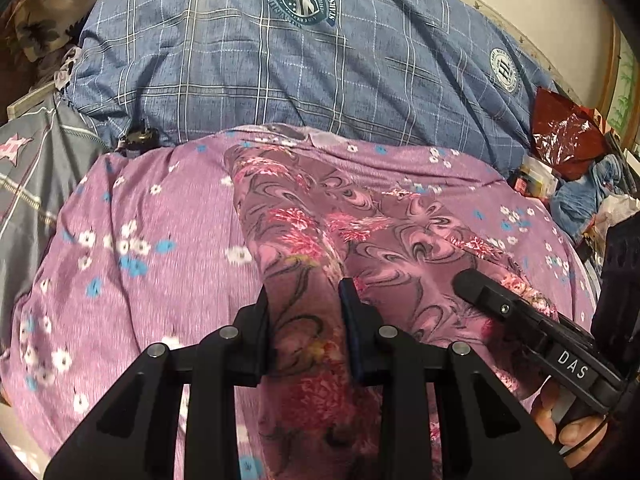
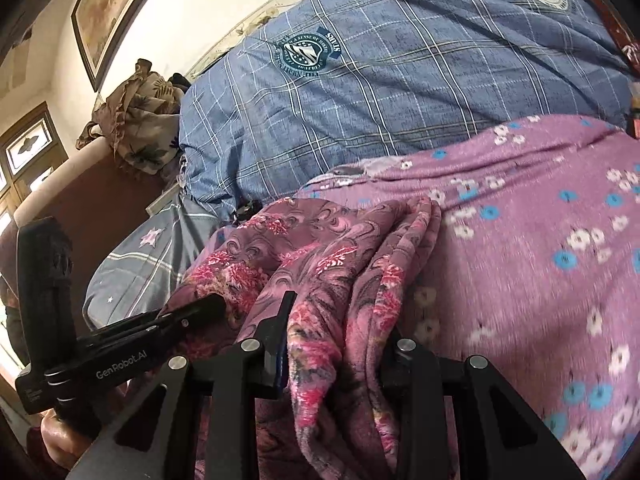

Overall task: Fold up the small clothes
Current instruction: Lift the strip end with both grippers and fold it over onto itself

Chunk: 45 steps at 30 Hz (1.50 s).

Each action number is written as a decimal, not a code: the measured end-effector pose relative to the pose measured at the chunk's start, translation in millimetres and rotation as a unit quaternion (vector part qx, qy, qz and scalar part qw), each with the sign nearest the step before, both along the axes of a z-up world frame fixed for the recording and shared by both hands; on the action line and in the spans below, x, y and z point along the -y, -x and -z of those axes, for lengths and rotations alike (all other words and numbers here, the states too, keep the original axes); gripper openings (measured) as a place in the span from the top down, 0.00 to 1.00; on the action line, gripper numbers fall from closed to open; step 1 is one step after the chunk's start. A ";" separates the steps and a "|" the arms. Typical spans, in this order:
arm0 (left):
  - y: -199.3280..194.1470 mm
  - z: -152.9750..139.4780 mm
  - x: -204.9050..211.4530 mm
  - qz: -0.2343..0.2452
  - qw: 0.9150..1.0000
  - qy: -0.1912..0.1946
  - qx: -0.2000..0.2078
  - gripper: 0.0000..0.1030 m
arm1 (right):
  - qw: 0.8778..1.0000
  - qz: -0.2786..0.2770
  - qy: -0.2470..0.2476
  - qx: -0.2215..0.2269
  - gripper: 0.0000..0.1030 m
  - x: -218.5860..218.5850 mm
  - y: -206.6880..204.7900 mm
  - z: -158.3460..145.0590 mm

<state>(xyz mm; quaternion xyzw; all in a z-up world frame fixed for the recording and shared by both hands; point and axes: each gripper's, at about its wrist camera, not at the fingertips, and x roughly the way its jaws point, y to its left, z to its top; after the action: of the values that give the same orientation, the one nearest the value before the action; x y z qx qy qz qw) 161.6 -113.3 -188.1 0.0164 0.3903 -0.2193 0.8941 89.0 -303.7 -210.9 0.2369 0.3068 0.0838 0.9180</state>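
Observation:
A small mauve garment (image 1: 320,224) with pink flowers and dark swirls lies bunched on a purple sheet with white and blue flowers (image 1: 132,248). My left gripper (image 1: 306,300) is shut on a fold of the garment at its near end. My right gripper (image 2: 340,320) is shut on another bunched edge of the same garment (image 2: 320,252), which drapes down between its fingers. The right gripper also shows in the left wrist view (image 1: 500,304), resting on the garment's right side. The left gripper shows in the right wrist view (image 2: 160,324) at the garment's left side.
A blue plaid quilt (image 1: 280,72) with round emblems is heaped behind the purple sheet. A grey star-print cloth (image 1: 28,176) lies left. Red plastic bag (image 1: 568,136) and clutter sit at the right. A floral pillow (image 2: 136,124) and framed picture (image 2: 108,8) are at the far left.

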 end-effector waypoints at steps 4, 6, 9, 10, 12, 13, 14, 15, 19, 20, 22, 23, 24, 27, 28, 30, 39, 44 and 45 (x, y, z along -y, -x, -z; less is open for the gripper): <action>11.7 4.2 -3.2 0.002 1.000 -0.005 -0.004 0.73 | 1.000 0.004 -0.006 -0.004 0.71 -0.8 12.6 3.2; 15.0 6.5 -4.7 0.000 1.000 -0.007 -0.007 0.73 | 1.000 0.005 -0.009 -0.006 0.71 -2.3 17.8 5.2; 15.2 12.2 -8.5 -0.004 1.000 -0.010 -0.014 0.73 | 1.000 0.004 -0.009 -0.012 0.71 -6.3 22.4 8.9; 14.4 14.9 -10.1 -0.006 1.000 -0.011 -0.019 0.73 | 1.000 0.003 -0.009 -0.013 0.71 -7.2 23.5 10.3; 11.5 20.8 -13.4 -0.010 0.999 -0.014 -0.029 0.73 | 1.000 0.001 -0.007 -0.018 0.71 -9.9 23.4 13.4; 10.2 23.0 -14.9 -0.011 0.999 -0.014 -0.034 0.72 | 1.000 0.001 -0.006 -0.020 0.71 -10.9 23.1 14.5; 9.1 25.2 -16.4 -0.013 0.999 -0.014 -0.039 0.72 | 1.000 0.002 -0.004 -0.022 0.71 -11.6 22.8 16.1; 8.0 27.0 -17.4 -0.013 0.999 -0.014 -0.043 0.72 | 1.000 0.002 -0.003 -0.025 0.71 -11.7 21.9 17.8; 7.0 32.7 -15.7 -0.013 0.998 -0.034 -0.047 0.67 | 0.999 0.009 0.008 -0.047 0.64 -11.8 17.0 27.1; 7.0 34.5 -15.1 -0.014 0.998 -0.041 -0.048 0.65 | 0.998 0.012 0.012 -0.055 0.60 -12.2 15.8 29.7; 6.4 36.2 -16.8 -0.016 0.998 -0.047 -0.047 0.63 | 0.997 0.016 0.018 -0.073 0.55 -11.6 12.6 36.8; 6.6 36.1 -17.5 -0.016 0.998 -0.049 -0.045 0.60 | 0.997 0.016 0.018 -0.078 0.51 -10.7 11.6 39.3; 7.7 34.9 -18.3 -0.019 0.998 -0.055 -0.039 0.58 | 0.997 0.017 0.018 -0.080 0.50 -9.7 11.6 40.2; 9.5 32.1 -21.5 -0.031 0.997 -0.073 -0.018 0.50 | 0.996 0.027 0.026 -0.081 0.45 -6.4 12.2 38.0; 8.6 31.8 -22.7 -0.033 0.997 -0.075 -0.014 0.48 | 0.996 0.032 0.030 -0.081 0.44 -5.4 13.1 36.4; 7.9 31.0 -25.0 -0.037 0.996 -0.078 -0.010 0.46 | 0.995 0.047 0.043 -0.077 0.43 -2.2 15.3 30.7; 1.5 30.3 -25.2 -0.043 0.995 -0.089 0.007 0.43 | 0.994 0.075 0.082 0.008 0.71 -1.1 28.7 -4.8; -2.5 33.0 -25.3 -0.051 0.994 -0.101 0.012 0.32 | 0.996 0.013 0.088 0.015 0.85 -25.8 20.3 -7.6; -3.5 34.8 -25.6 -0.054 0.993 -0.106 0.011 0.31 | 0.996 0.006 0.091 0.009 0.85 -29.2 17.6 -5.5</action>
<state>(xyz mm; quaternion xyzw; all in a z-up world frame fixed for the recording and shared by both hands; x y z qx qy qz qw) 165.1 -87.7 -222.9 0.0924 0.4013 -0.1282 0.9022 71.4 -274.4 -205.4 0.1534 0.3032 0.0522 0.9390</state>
